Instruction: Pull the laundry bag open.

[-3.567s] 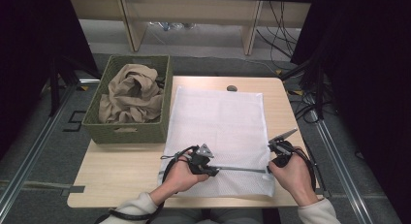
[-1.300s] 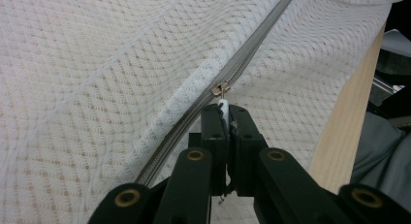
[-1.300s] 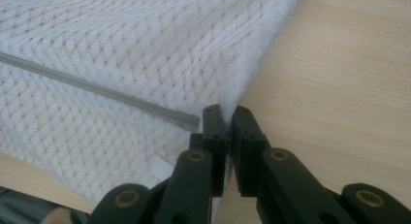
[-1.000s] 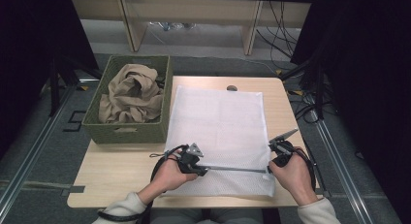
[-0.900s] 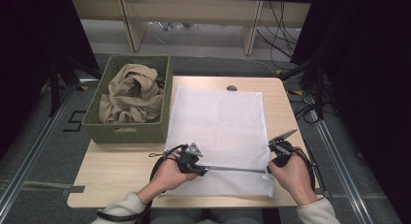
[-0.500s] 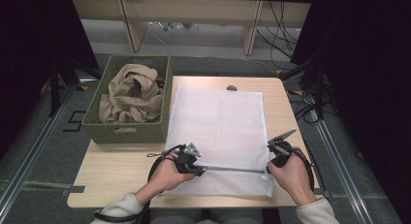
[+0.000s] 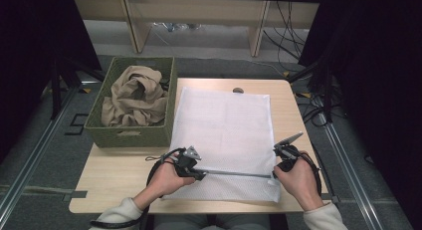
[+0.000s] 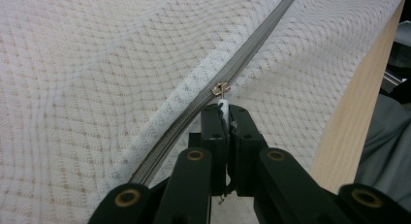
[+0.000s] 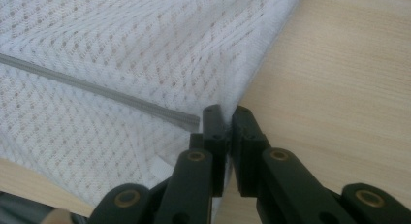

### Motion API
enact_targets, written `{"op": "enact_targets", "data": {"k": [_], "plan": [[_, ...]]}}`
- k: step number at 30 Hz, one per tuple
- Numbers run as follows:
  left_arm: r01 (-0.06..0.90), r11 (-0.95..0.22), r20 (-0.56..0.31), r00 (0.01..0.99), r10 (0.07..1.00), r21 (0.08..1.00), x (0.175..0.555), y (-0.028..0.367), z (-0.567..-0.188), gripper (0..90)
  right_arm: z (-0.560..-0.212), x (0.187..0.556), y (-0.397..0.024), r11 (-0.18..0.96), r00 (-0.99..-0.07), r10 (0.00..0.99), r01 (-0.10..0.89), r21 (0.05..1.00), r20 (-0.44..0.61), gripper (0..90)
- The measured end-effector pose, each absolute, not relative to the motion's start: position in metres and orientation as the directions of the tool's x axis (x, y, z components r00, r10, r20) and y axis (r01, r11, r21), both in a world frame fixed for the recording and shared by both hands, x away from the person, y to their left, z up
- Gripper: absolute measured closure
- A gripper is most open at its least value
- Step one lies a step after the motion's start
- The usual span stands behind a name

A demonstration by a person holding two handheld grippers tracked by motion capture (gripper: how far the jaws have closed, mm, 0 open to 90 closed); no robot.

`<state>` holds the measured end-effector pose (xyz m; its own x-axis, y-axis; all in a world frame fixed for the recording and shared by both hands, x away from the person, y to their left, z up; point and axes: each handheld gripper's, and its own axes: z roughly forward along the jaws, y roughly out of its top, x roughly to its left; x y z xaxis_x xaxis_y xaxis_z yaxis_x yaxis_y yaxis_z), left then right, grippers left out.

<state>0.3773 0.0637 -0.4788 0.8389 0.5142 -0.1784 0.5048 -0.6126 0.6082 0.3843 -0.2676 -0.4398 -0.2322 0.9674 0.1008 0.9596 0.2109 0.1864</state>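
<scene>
Both grippers are working at the near edge of a white rectangular mesh laundry bag (image 7: pixel 224 135) that is lying flat on a light wooden table (image 7: pixel 114 175). On the person's left, the left gripper (image 7: pixel 195 171) is resting at the bag's near left part, and its two black jaws are clenched on a small white pull tab (image 8: pixel 223 107) attached to the brass-coloured zipper slider (image 8: pixel 220 88); in the left gripper view the tab is standing pinched between the jaw tips, with the slider just beyond them. On the person's right, the right gripper (image 7: pixel 279 160) is sitting at the bag's near right corner, and its jaws are pressed together on the mesh edge (image 9: pixel 228 115) where the grey zipper track (image 7: pixel 234 174) ends; in the right gripper view the white fabric is passing between the closed jaw tips, just beside the end of the track. Between the two grippers the grey zipper track is running straight across the bag, parallel to the table's near edge. Left of the bag, touching or just beside its far left edge, an olive-green woven rectangular basket (image 7: pixel 129 135) is standing on the table's left part, and a crumpled beige cloth (image 7: pixel 134 95) is lying inside it. Near the table's far edge, just beyond the bag, a small dark round object (image 7: pixel 238 90) is lying on the wood.
</scene>
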Motion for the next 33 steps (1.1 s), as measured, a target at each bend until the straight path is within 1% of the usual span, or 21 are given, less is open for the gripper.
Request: {"op": "enact_targets", "data": {"k": [2, 3, 4, 6, 7, 8, 10, 12, 15, 17, 18, 19, 20, 21, 22, 24, 26, 27, 30, 32, 33], "plan": [[0.506, -0.619, -0.175, 0.839, 0.515, 0.600, 0.377, 0.064, -0.480, 86.6, -0.440, 0.384, -0.268, 0.203, -0.226, 0.968, 0.961, 0.186, 0.106, 86.6], [0.497, -0.631, -0.156, 0.842, 0.516, 0.596, 0.377, 0.065, -0.480, 86.7, -0.439, 0.384, -0.268, 0.204, -0.225, 0.969, 0.962, 0.183, 0.101, 86.6], [0.496, -0.641, -0.152, 0.844, 0.514, 0.586, 0.378, 0.067, -0.480, 86.7, -0.440, 0.384, -0.269, 0.206, -0.224, 0.971, 0.960, 0.187, 0.081, 86.5], [0.522, -0.609, -0.184, 0.828, 0.530, 0.597, 0.377, 0.071, -0.481, 86.6, -0.439, 0.385, -0.271, 0.195, -0.214, 0.972, 0.964, 0.182, 0.096, 86.6], [0.520, -0.607, -0.179, 0.828, 0.531, 0.601, 0.378, 0.072, -0.482, 86.6, -0.438, 0.384, -0.269, 0.157, -0.175, 0.980, 0.972, 0.178, 0.094, 86.5], [0.529, -0.601, -0.191, 0.824, 0.534, 0.599, 0.377, 0.073, -0.481, 86.6, -0.439, 0.385, -0.272, 0.188, -0.208, 0.974, 0.963, 0.192, 0.093, 86.6], [0.525, -0.603, -0.184, 0.824, 0.535, 0.600, 0.377, 0.074, -0.481, 86.6, -0.440, 0.385, -0.270, 0.202, -0.222, 0.971, 0.961, 0.191, 0.089, 86.6], [0.529, -0.601, -0.185, 0.822, 0.539, 0.599, 0.376, 0.075, -0.481, 86.6, -0.440, 0.384, -0.268, 0.199, -0.218, 0.971, 0.963, 0.181, 0.094, 86.6], [0.507, -0.634, -0.154, 0.836, 0.527, 0.583, 0.377, 0.078, -0.480, 86.6, -0.440, 0.385, -0.270, 0.203, -0.222, 0.971, 0.960, 0.192, 0.085, 86.6], [0.533, -0.600, -0.184, 0.819, 0.544, 0.597, 0.375, 0.079, -0.482, 86.6, -0.439, 0.384, -0.270, 0.193, -0.213, 0.972, 0.964, 0.185, 0.096, 86.6], [0.523, -0.614, -0.176, 0.827, 0.535, 0.592, 0.376, 0.080, -0.482, 86.6, -0.439, 0.384, -0.270, 0.193, -0.214, 0.972, 0.963, 0.187, 0.098, 86.5], [0.531, -0.598, -0.183, 0.819, 0.544, 0.600, 0.375, 0.080, -0.483, 86.6, -0.439, 0.384, -0.269, 0.192, -0.213, 0.972, 0.963, 0.190, 0.097, 86.5], [0.528, -0.609, -0.177, 0.822, 0.541, 0.592, 0.376, 0.081, -0.482, 86.6, -0.439, 0.383, -0.267, 0.174, -0.193, 0.976, 0.969, 0.176, 0.097, 86.6], [0.538, -0.595, -0.188, 0.815, 0.549, 0.597, 0.375, 0.081, -0.483, 86.6, -0.440, 0.385, -0.268, 0.202, -0.223, 0.970, 0.961, 0.187, 0.098, 86.5], [0.535, -0.605, -0.182, 0.818, 0.546, 0.590, 0.375, 0.082, -0.482, 86.6, -0.441, 0.385, -0.268, 0.206, -0.228, 0.969, 0.960, 0.189, 0.098, 86.6], [0.538, -0.605, -0.180, 0.816, 0.550, 0.588, 0.375, 0.083, -0.483, 86.7, -0.440, 0.384, -0.268, 0.203, -0.226, 0.969, 0.961, 0.187, 0.105, 86.5], [0.518, -0.639, -0.151, 0.829, 0.538, 0.569, 0.376, 0.088, -0.481, 86.6, -0.440, 0.385, -0.269, 0.207, -0.226, 0.970, 0.960, 0.188, 0.088, 86.5], [0.534, -0.619, -0.174, 0.820, 0.546, 0.576, 0.375, 0.090, -0.481, 86.6, -0.440, 0.385, -0.270, 0.202, -0.222, 0.971, 0.960, 0.196, 0.086, 86.5], [0.539, -0.608, -0.175, 0.814, 0.554, 0.582, 0.374, 0.094, -0.480, 86.6, -0.440, 0.385, -0.271, 0.191, -0.210, 0.974, 0.962, 0.194, 0.084, 86.5], [0.538, -0.613, -0.172, 0.815, 0.553, 0.579, 0.374, 0.097, -0.479, 86.6, -0.440, 0.385, -0.271, 0.205, -0.226, 0.970, 0.958, 0.198, 0.086, 86.5], [0.533, -0.620, -0.164, 0.818, 0.552, 0.576, 0.374, 0.098, -0.479, 86.6, -0.440, 0.385, -0.269, 0.198, -0.218, 0.972, 0.961, 0.194, 0.089, 86.6]]}}
